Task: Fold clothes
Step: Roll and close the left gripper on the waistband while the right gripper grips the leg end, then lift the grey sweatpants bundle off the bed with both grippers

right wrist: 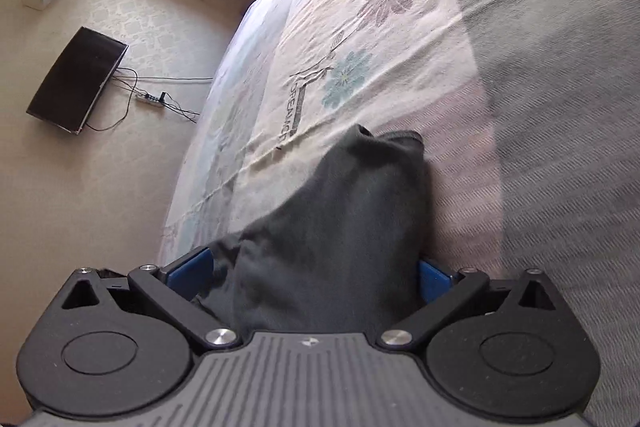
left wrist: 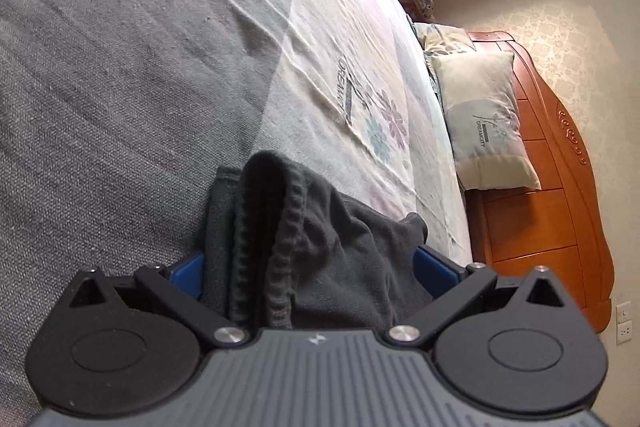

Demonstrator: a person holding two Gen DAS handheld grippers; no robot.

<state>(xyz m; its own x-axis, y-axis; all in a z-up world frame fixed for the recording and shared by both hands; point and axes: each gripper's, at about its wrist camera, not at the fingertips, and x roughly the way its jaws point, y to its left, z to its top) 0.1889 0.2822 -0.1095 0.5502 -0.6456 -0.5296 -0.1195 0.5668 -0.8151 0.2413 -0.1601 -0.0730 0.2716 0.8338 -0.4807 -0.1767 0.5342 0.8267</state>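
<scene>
Left wrist view
Left tongs [left wrist: 310,263]: jaws spread wide, blue pads at either side; bunched dark garment [left wrist: 304,247] fills the gap. Whether the pads press it cannot be told.
Garment here: ribbed band doubled over at the top, the bundle lying over the tongs and reaching the bed [left wrist: 120,67].
Bed cover: grey field on the left, pale flowered panel on the right, shallow creases across both.
Edge: bed side runs along the right; past it a pillow [left wrist: 484,119] against a wooden headboard [left wrist: 560,211].
Open room: broad bare cover ahead and to the left.

Right wrist view
Right tongs [right wrist: 316,269]: jaws at full spread, released; garment [right wrist: 340,227] lies loosely between the pads, not pinched.
Garment here: smooth fold rising to a point, its tip resting on the cover.
Edge: bed side falls away on the left to the floor, where a dark screen [right wrist: 76,79] and cables lie.
Open room: grey cover to the right, flowered panel ahead.

Step in hand, judged: laying the folded edge down.
Doing it well: lower both ends level, let cloth slide free of the pads, draw back along the fold, keep away from both bed sides.
</scene>
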